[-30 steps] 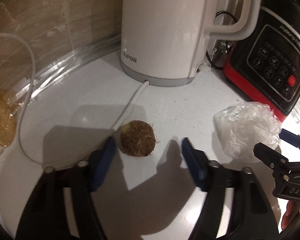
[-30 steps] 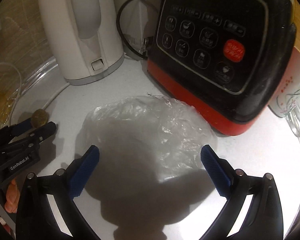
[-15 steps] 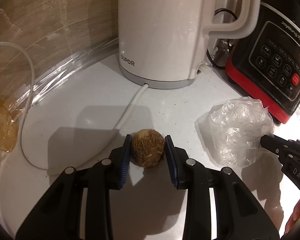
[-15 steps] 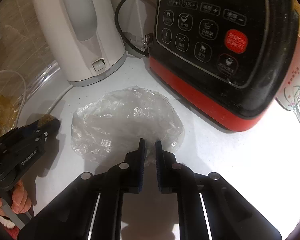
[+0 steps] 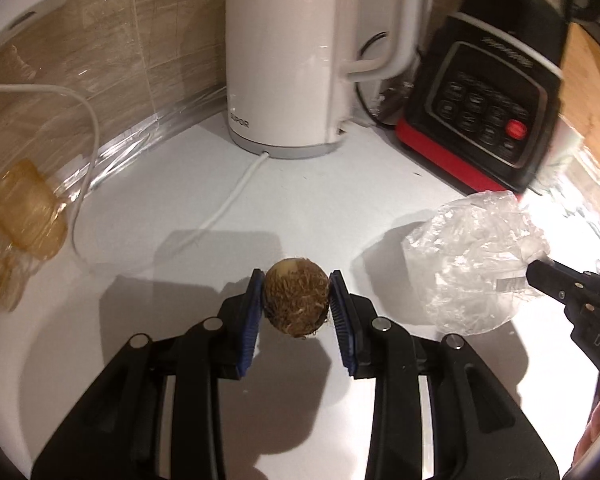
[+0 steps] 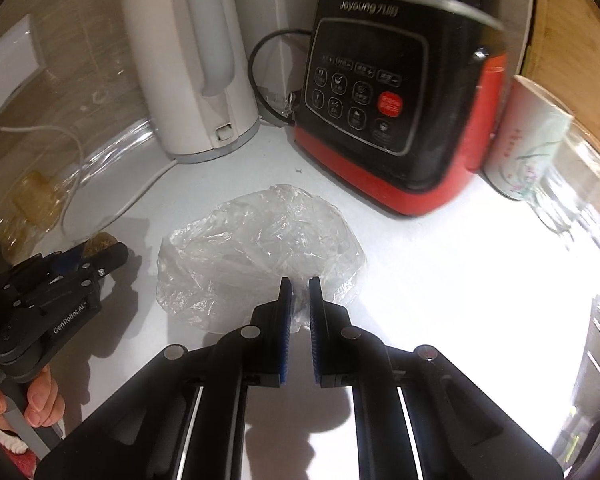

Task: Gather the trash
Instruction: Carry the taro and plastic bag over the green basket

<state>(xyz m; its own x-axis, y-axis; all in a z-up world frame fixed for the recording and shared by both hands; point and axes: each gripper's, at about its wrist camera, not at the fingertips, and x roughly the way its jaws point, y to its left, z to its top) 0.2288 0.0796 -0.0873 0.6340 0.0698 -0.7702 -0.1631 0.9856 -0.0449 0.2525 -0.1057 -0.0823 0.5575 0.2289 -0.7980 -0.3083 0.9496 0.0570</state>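
Both grippers clamped on trash over a white counter.

Left gripper has its blue pads pressed on both sides of a hairy brown root ball, its shadow on the white counter below. White kettle at 12 o'clock of it, its cord trailing toward 10. Right gripper is pinched together on the near edge of a crumpled clear plastic bag; the red-and-black appliance stands at 1 o'clock of the bag, a mug further right.
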